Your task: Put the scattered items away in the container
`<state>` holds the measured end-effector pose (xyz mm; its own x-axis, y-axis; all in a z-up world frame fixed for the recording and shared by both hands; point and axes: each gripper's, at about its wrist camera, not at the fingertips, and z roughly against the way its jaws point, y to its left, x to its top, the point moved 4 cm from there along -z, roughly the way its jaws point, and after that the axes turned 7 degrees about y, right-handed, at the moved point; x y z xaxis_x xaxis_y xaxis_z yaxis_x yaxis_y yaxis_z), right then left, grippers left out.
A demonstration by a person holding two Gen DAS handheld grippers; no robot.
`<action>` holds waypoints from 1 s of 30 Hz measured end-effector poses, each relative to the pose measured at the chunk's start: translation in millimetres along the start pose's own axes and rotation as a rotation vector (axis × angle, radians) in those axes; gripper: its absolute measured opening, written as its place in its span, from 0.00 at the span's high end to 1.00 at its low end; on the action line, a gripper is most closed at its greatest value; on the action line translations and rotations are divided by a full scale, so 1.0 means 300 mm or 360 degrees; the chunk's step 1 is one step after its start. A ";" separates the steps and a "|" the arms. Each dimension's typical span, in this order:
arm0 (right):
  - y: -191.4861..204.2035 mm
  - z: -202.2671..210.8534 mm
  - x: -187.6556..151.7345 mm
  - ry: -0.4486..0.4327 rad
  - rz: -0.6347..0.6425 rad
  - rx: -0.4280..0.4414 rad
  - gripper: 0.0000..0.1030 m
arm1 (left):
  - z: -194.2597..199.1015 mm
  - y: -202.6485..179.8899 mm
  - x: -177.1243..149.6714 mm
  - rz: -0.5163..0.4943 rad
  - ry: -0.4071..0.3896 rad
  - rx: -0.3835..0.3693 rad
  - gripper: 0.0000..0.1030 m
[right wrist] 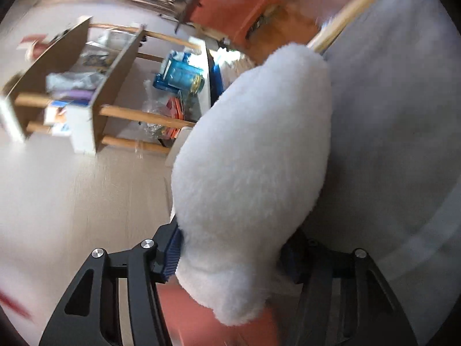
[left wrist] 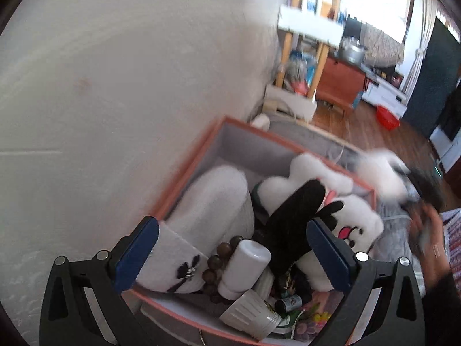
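Container (left wrist: 184, 170) crammed, no legible labels, left hand-held gripper (left wrist: 230, 256) released, right hand-held gripper (right wrist: 230, 256) grasping white plush (right wrist: 253, 155)

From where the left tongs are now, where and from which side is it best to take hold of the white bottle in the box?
Probably grip the white bottle across its round body, near the middle, coming from above. It lies tilted on top of the pile in the box, so its upper side is free. The brown beads touch one side; a black glove is near the other. The left tongs stand open, wider than the bottle.
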<state>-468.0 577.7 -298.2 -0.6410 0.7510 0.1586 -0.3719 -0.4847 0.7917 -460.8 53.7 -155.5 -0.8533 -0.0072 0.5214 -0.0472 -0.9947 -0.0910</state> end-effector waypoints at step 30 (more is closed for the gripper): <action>0.217 0.525 -0.945 0.0105 0.0601 -0.0353 0.07 | 0.200 0.093 -0.046 0.0102 -0.0216 -0.0033 0.00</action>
<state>-205.0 403.9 -198.7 -0.7984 0.4760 0.3689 -0.2339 -0.8096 0.5383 -419.3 19.8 -114.4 -0.7769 -0.0861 0.6238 -0.0065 -0.9895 -0.1447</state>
